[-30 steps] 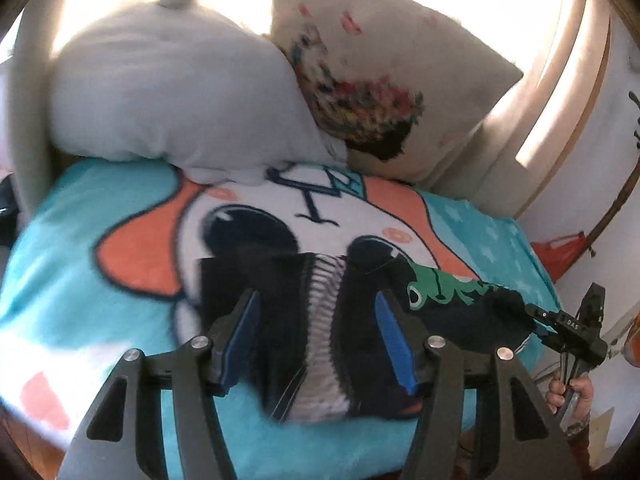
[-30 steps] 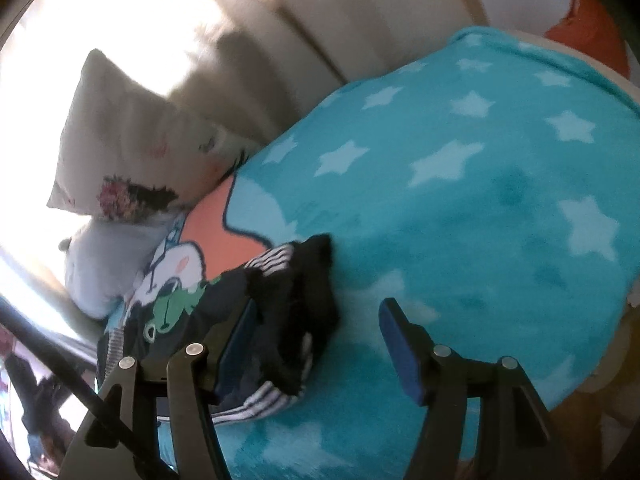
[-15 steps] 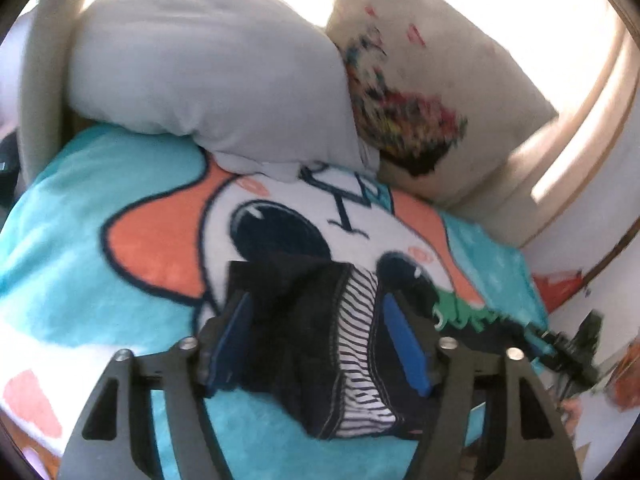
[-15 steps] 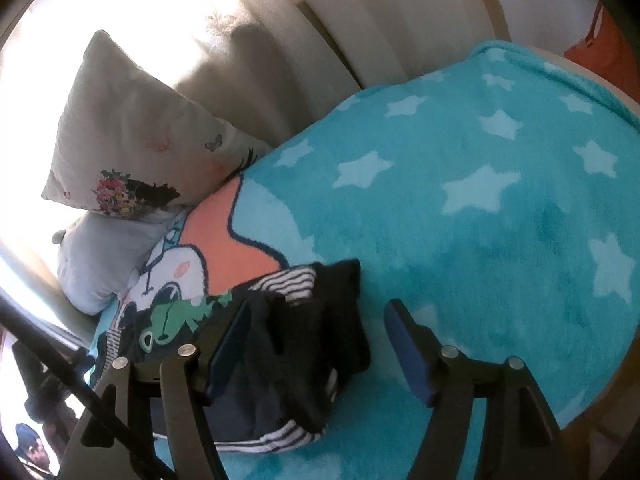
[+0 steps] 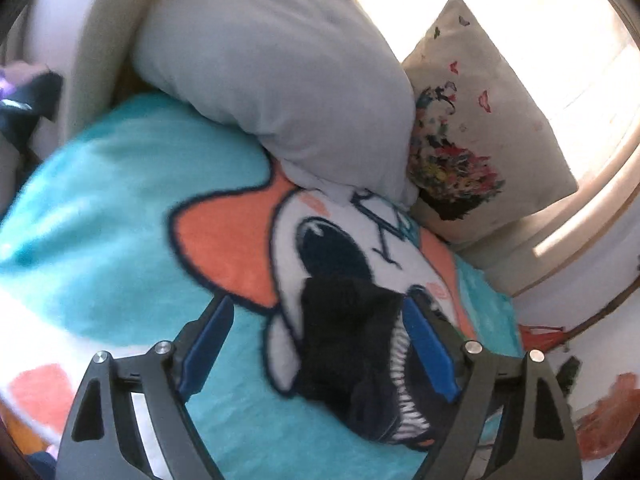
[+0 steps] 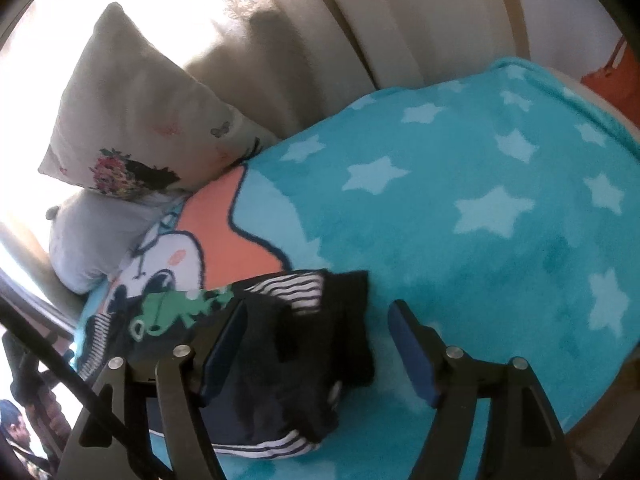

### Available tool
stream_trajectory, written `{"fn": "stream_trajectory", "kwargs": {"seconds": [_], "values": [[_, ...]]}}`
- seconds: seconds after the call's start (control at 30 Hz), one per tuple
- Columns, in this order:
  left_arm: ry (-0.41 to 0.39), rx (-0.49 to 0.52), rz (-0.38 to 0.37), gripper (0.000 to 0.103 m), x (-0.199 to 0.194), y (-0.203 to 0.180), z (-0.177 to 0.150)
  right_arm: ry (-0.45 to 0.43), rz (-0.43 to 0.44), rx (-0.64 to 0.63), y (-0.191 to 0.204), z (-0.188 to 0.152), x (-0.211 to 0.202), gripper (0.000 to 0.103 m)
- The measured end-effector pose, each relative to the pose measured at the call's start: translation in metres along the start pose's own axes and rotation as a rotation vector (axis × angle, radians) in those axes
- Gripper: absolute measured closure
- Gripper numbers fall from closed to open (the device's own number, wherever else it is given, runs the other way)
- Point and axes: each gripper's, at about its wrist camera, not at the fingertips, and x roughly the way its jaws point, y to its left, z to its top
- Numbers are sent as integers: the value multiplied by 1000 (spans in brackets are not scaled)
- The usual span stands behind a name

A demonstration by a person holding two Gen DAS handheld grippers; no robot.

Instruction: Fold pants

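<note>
The dark navy pants point(image 5: 360, 352), with white stripes and a green print, lie bunched in a folded pile on the turquoise cartoon blanket point(image 5: 120, 200). My left gripper point(image 5: 320, 348) is open, its blue pads wide apart, hovering over one end of the pile, with nothing held. In the right wrist view the pants point(image 6: 296, 344) lie low and left of centre on the blanket point(image 6: 500, 220). My right gripper point(image 6: 316, 348) is open over the other end of the pile, holding nothing.
A grey pillow point(image 5: 272, 80) and a cream floral cushion point(image 5: 472, 128) lean at the bed's head against the beige headboard point(image 6: 360, 40). An orange-red object point(image 5: 608, 420) lies beyond the bed edge. The starred blanket stretches to the right.
Both grippers have pulled back from the pants. The left wrist view has swung left, so the pile now sits toward the right finger. The pile stays put.
</note>
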Motion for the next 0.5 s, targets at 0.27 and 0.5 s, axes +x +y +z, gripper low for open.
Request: {"fn": "stream_trajectory", "kwargs": {"seconds": [0.27, 0.5], "values": [[182, 195, 16, 17, 68, -28, 0, 44, 77, 64, -24, 15, 23, 22], [226, 424, 114, 16, 97, -64, -21, 74, 147, 48, -21, 23, 36, 20]]}}
